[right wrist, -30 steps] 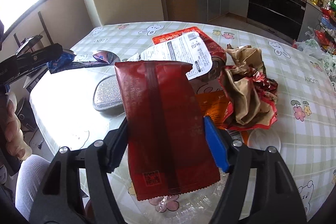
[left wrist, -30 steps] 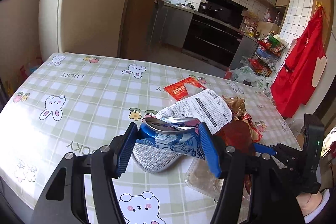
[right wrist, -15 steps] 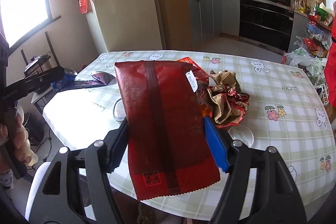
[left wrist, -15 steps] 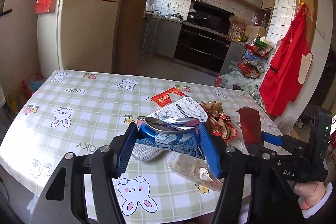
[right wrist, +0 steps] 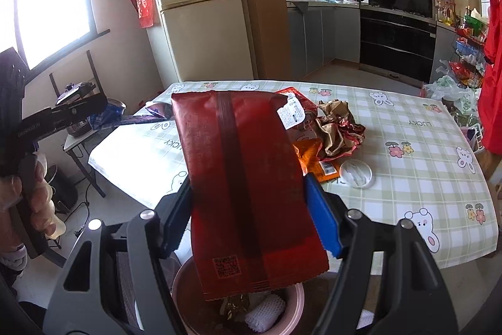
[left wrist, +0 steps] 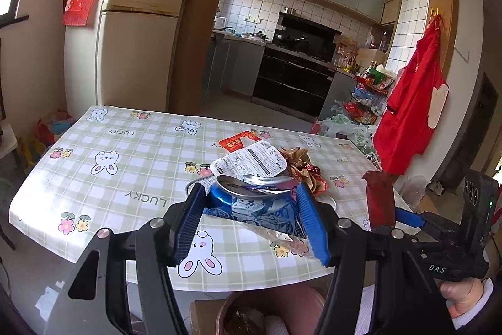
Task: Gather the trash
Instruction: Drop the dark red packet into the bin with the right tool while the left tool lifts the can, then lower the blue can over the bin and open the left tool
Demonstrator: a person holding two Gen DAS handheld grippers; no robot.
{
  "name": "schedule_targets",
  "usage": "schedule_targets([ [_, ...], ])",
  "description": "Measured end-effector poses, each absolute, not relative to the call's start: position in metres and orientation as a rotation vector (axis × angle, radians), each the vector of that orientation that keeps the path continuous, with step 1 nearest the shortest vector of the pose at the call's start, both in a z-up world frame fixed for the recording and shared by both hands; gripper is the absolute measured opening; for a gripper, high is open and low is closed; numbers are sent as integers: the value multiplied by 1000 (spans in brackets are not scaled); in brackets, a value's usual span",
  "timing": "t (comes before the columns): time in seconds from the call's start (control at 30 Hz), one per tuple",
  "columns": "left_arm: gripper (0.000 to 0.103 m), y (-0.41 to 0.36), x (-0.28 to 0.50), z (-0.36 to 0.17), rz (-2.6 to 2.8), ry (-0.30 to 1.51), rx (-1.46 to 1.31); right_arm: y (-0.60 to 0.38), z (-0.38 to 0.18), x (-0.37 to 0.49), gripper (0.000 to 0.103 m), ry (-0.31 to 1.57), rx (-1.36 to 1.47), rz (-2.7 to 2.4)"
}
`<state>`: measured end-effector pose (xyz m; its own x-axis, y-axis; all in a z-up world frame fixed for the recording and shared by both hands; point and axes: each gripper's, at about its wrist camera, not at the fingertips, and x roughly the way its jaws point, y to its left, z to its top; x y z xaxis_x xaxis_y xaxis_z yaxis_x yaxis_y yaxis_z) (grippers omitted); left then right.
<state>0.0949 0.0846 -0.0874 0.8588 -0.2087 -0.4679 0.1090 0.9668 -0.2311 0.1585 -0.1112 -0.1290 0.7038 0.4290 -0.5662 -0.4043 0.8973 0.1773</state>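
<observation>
Two grippers hang off the desk's (left wrist: 103,184) near edge, each loaded — the left gripper (left wrist: 251,218) with fingers pinching a blue wrapper (left wrist: 260,209), the right gripper (right wrist: 248,209) with fingers clamped on a red packet (right wrist: 244,178). Directly below the packet's lower end sits the pink bin (right wrist: 295,300) — the right hand looks nearer the drop, while more litter (right wrist: 339,127) waits on the desk.

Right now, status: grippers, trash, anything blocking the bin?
Left gripper shut on blue wrapper. Right gripper shut on red packet, over pink bin. Bin mouth unblocked. More trash on table.
</observation>
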Motion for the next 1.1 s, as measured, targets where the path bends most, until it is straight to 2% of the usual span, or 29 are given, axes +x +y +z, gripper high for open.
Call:
schedule_targets([
  [0.3, 59, 88, 55, -76, -168, 471, -204, -109, -125, 126, 69, 644, 43, 482],
  [0.53, 59, 91, 50, -73, -163, 465, -214, -100, -126, 122, 74, 653, 28, 497],
  [0.63, 59, 92, 53, -76, -162, 475, -214, -99, -129, 124, 83, 660, 32, 495],
  [0.83, 59, 88, 59, -87, -178, 509, -216, -104, -129, 130, 92, 645, 43, 457],
  [1.1, 59, 66, 60, -100, -244, 560, -195, -133, -118, 138, 96, 600, 82, 363],
])
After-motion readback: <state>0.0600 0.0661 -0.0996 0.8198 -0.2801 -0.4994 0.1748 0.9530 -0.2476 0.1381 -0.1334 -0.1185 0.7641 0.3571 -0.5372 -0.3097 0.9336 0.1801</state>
